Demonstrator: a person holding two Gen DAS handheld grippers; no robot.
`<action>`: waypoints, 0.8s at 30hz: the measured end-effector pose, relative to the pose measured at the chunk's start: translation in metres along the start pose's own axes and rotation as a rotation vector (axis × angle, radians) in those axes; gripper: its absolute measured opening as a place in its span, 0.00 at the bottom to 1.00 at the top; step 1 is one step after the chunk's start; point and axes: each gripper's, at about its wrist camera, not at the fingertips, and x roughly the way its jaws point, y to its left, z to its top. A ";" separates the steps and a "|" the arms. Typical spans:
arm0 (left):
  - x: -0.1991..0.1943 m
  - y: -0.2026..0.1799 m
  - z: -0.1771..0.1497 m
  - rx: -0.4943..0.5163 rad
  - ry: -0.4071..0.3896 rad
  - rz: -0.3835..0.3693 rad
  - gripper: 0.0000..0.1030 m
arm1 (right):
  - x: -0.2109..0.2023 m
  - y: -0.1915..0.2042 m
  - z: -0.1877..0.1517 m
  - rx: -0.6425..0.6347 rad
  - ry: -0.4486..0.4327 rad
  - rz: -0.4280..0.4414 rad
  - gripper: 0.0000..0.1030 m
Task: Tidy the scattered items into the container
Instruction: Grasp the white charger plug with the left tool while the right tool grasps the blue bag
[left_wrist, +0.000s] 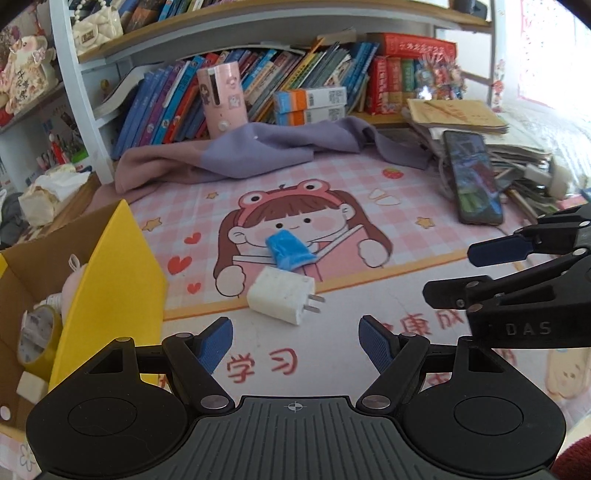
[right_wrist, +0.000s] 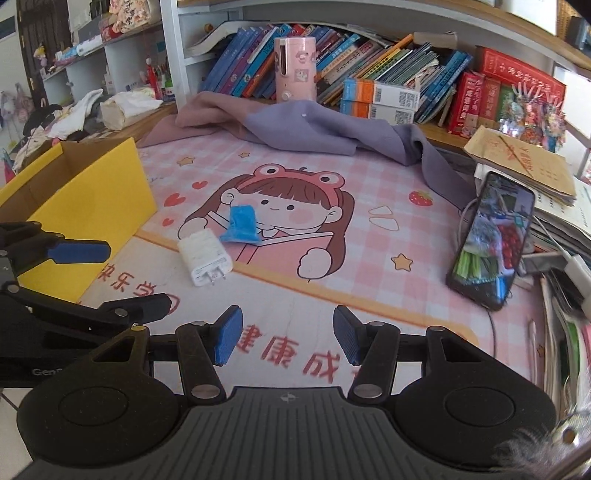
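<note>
A white plug charger (left_wrist: 282, 297) lies on the pink cartoon mat just ahead of my open, empty left gripper (left_wrist: 295, 341). A small blue packet (left_wrist: 290, 251) lies just behind it. The yellow cardboard box (left_wrist: 110, 288) stands at the left and holds a tape roll (left_wrist: 38, 336), a plush toy and a white block. In the right wrist view the charger (right_wrist: 205, 256) and blue packet (right_wrist: 242, 225) lie ahead to the left of my open, empty right gripper (right_wrist: 288, 338), beside the box (right_wrist: 96, 206).
A phone (right_wrist: 491, 240) leans on a stack of papers at the right with cables around it. A purple cloth (right_wrist: 314, 125) is bunched at the mat's back edge. A pink cylinder (right_wrist: 295, 68) and rows of books stand on the shelf behind.
</note>
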 end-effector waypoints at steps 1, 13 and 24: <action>0.004 0.000 0.001 -0.005 0.002 0.004 0.75 | 0.004 -0.002 0.003 -0.003 0.005 0.007 0.51; 0.051 -0.001 0.014 0.003 0.024 0.032 0.75 | 0.048 -0.020 0.039 -0.012 0.020 0.053 0.51; 0.087 0.005 0.018 -0.014 0.074 0.030 0.75 | 0.088 -0.023 0.069 -0.038 0.035 0.103 0.52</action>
